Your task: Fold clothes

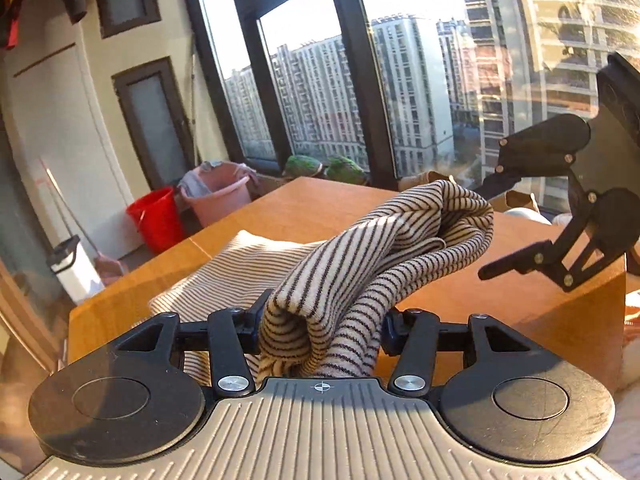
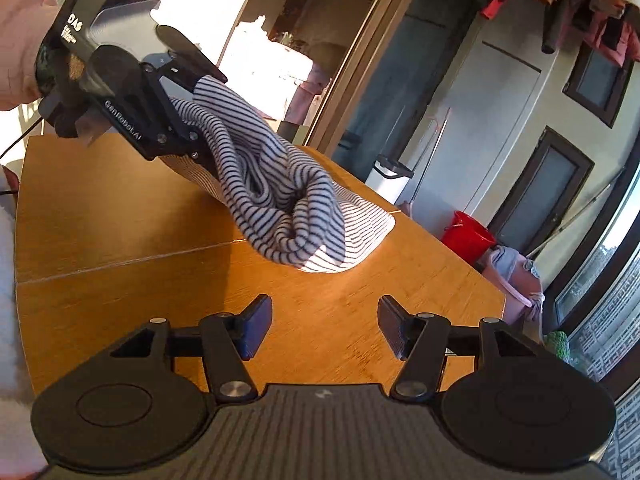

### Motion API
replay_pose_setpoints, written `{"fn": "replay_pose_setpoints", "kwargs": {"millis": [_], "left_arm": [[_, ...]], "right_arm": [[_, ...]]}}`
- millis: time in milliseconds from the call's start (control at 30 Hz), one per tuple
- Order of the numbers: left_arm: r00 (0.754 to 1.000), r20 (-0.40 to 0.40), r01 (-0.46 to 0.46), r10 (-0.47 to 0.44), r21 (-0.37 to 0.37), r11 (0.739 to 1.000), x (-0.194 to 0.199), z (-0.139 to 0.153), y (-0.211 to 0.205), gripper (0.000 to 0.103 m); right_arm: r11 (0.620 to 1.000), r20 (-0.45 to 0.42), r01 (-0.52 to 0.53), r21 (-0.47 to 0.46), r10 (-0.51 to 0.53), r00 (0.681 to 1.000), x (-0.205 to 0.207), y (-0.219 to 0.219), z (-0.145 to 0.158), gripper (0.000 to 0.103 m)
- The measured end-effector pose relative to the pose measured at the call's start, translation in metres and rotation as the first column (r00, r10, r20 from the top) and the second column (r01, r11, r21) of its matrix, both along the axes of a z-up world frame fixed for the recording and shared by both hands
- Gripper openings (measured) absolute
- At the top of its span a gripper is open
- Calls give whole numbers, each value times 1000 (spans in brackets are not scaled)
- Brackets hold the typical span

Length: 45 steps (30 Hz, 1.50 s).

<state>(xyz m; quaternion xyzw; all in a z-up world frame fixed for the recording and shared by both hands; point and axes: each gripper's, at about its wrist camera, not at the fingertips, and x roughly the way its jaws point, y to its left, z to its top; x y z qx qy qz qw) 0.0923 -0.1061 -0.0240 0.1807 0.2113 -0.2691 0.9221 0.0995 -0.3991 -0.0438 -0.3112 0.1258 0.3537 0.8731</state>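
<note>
The cream knit garment with thin dark stripes [image 1: 372, 248] is bunched in a thick roll and lifted above the orange-brown wooden table [image 1: 312, 204], with its lower part still lying flat on the tabletop near the far-left side in my left camera. My left gripper [image 1: 320, 326] has its two black fingers pressed against either side of a fat fold of that striped cloth, pinching it right in front of the lens; from the right camera I see the same gripper [image 2: 200, 120] tilted down from the upper left, the cloth hanging from it in loose folds onto the flat striped part below. My hand, in a pale pink sleeve [image 2: 20, 40], shows behind that gripper's body. My right gripper [image 2: 322, 326] hovers above bare wood near the table's near edge, its fingers spread wide with nothing between them, apart from the cloth; in the left view it [image 1: 494, 232] sits to the right of the raised roll. Beyond the table stand a red plastic bucket [image 1: 154, 216] and a pink plastic bucket [image 1: 218, 196] beside tall dark-framed windows [image 1: 360, 80] facing apartment towers.
</note>
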Motion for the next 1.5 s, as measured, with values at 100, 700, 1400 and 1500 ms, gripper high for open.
{"fn": "replay_pose_setpoints", "kwargs": {"millis": [100, 700, 1400, 1500], "left_arm": [[999, -37, -24, 22, -46, 999, 7, 2, 11, 56], [945, -244, 172, -218, -197, 965, -51, 20, 30, 52], [981, -80, 163, -180, -179, 970, -57, 4, 24, 91], [981, -110, 131, -158, -219, 967, -41, -5, 19, 62]], "right_arm": [[999, 130, -27, -24, 29, 991, 2, 25, -4, 59], [963, -256, -210, 166, 248, 934, -7, 12, 79, 20], [823, -443, 199, 533, 70, 894, 100, -32, 69, 18], [817, -443, 216, 534, 53, 895, 101, -44, 58, 22]]}}
